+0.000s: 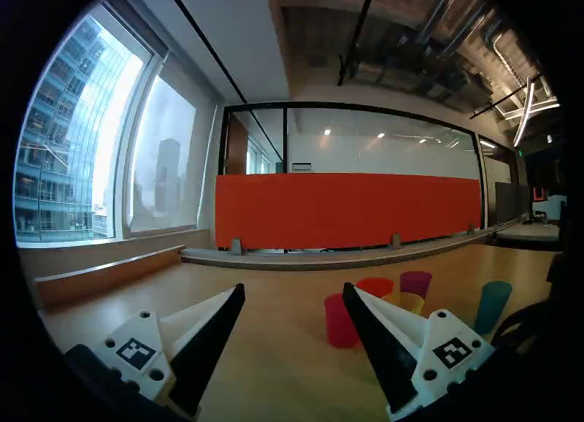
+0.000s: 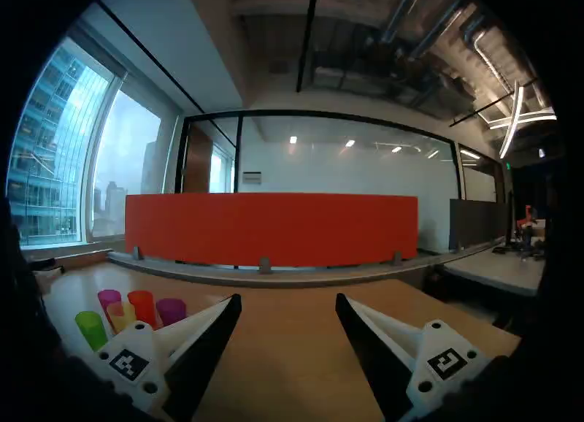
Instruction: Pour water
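The left gripper hovers with its two white, black-edged fingers spread wide, nothing between them. Just past its right finger a red plastic cup stands upright on the pale wooden surface. An orange cup, a purple cup and a yellow cup bunch behind it, and a teal plastic cup stands a little apart (farther right). The right gripper is likewise parted and empty. In its view the cups sit left of its left finger, a green plastic cup nearest. An orange partition panel backs the surface.
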Demonstrator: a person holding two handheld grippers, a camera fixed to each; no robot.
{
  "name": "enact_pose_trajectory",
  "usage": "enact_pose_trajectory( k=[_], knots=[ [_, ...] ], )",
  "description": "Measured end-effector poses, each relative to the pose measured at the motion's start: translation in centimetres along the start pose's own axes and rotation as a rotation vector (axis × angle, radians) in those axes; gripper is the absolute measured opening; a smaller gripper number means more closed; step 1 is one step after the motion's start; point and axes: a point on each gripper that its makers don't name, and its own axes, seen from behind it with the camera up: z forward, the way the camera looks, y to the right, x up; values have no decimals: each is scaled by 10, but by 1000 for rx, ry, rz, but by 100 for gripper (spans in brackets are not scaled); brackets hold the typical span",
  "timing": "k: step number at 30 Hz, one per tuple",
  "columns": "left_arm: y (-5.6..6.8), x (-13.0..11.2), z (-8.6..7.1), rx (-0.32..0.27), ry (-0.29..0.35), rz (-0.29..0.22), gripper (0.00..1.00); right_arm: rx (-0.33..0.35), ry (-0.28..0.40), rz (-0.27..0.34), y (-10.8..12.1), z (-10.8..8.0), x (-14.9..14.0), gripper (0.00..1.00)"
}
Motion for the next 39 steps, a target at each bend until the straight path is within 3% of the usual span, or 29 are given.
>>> enact_pose_trajectory(
  k=[39],
  knots=[
    [2,-24,10,-18,-74,3,100,-3,10,17,7,-6,4,100]
  ],
)
